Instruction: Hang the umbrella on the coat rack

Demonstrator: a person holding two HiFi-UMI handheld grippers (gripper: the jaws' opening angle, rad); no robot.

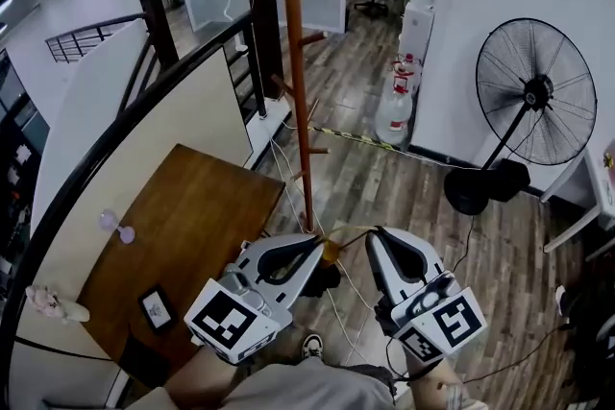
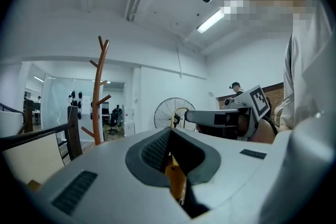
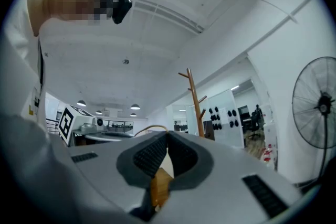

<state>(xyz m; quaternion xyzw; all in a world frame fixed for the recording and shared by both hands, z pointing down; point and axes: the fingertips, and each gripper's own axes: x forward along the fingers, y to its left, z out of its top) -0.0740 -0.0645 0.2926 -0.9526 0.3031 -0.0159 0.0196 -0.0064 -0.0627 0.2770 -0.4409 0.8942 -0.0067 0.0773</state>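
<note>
The coat rack (image 1: 298, 62) is a tall orange-brown wooden pole with short pegs, standing just beyond both grippers; it also shows as the rack (image 2: 97, 92) at left and the rack (image 3: 195, 99) at right of centre. My left gripper (image 1: 320, 248) is shut on the umbrella's orange wooden handle (image 1: 332, 253), seen close up as the handle (image 2: 176, 178). The black folded umbrella (image 1: 323, 281) hangs below it. A thin yellow loop (image 1: 352, 229) runs from the handle to my right gripper (image 1: 374, 234), which is shut on it. The loop (image 2: 178, 113) arches at that gripper's tip.
A brown wooden table (image 1: 192, 216) stands at left beside a dark curved railing (image 1: 115, 125). A large black standing fan (image 1: 533, 96) is at right, water bottles (image 1: 394, 115) sit by the wall, and cables trail over the plank floor. My shoe (image 1: 312, 344) is below the grippers.
</note>
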